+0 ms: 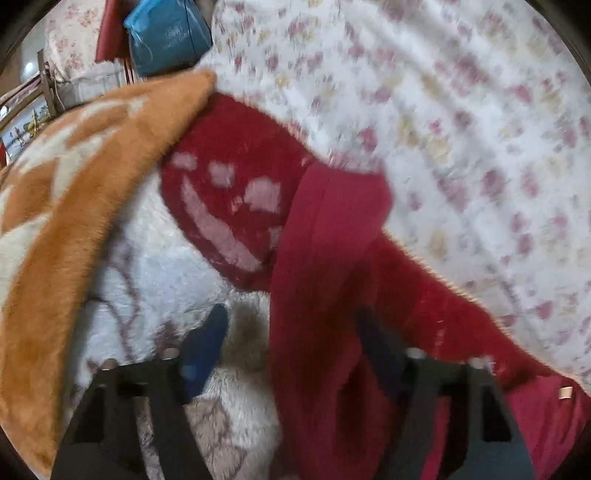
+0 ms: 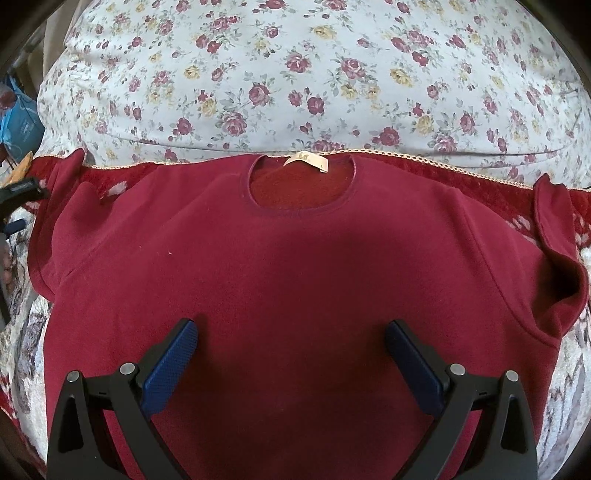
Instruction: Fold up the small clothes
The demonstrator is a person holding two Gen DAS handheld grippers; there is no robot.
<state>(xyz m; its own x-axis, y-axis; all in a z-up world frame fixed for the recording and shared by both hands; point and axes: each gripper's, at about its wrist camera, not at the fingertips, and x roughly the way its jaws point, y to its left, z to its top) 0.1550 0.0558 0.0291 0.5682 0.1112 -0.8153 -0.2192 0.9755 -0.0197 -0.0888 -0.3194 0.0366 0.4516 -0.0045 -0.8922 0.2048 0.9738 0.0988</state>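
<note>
A small dark red sweatshirt (image 2: 295, 266) lies flat, front up, neck hole and white label (image 2: 306, 161) at the far side, both sleeves bent up at the sides. My right gripper (image 2: 291, 328) is open and empty just above the shirt's lower middle. In the blurred left wrist view, my left gripper (image 1: 291, 325) is open with a sleeve (image 1: 325, 266) of the red shirt lying between its fingers. The left gripper also shows at the left edge of the right wrist view (image 2: 22, 192).
The shirt rests on a red and white fleece blanket (image 1: 229, 199). A floral quilt (image 2: 295, 74) lies behind it. An orange and cream blanket (image 1: 55, 206) is at the left, with a blue bag (image 1: 170, 33) beyond it.
</note>
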